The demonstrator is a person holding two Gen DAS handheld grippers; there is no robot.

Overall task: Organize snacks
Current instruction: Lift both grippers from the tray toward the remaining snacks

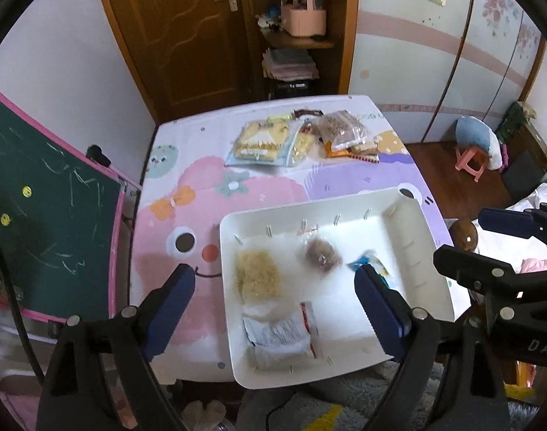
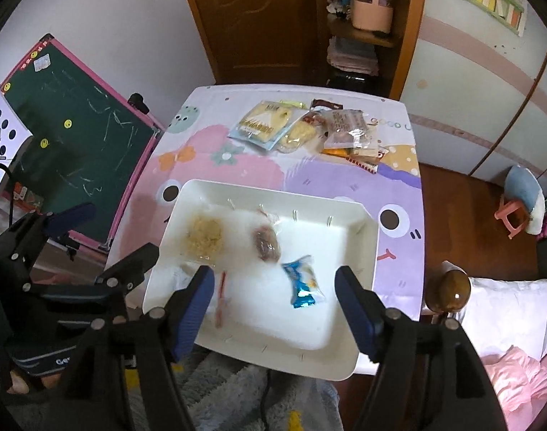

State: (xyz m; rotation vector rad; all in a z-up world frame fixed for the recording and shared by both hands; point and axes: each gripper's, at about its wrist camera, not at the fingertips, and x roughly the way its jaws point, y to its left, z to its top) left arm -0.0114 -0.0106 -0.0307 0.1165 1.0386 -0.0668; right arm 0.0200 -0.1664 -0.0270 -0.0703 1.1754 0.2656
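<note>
1. My left gripper point(image 1: 275, 283) hangs over the near left part of the tray point(image 1: 422, 251), jaws spread wide with nothing between the pads; one finger is over the mat point(image 1: 180, 186), the other over the tray floor
2. My right gripper point(image 2: 275, 282) is wide too and grips nothing; the blue packet point(image 2: 302, 282) lies flat on the tray floor between its fingers, apart from both pads
3. The white tray sits at the near edge of the mat, its near rim overhanging slightly
4. In the tray: a pale crumbly snack point(image 1: 257, 274) in clear wrap at the left, a brown round snack point(image 1: 322, 255) in clear wrap towards the middle, the blue packet on the right, and a white-and-red wrapper point(image 1: 282, 336) at the near left
5. In the right wrist view that wrapper is mostly hidden behind my finger, so I see only a red strip, probably its edge
6. The rest of the snacks are in a pile point(image 2: 302, 129) at the far side of the mat, well apart from the tray: a yellow-and-blue bag point(image 1: 262, 142), clear bags of brown pieces and some smaller packs, overlapping
7. A green chalkboard point(image 2: 72, 133) leans beside the mat on the left
</note>
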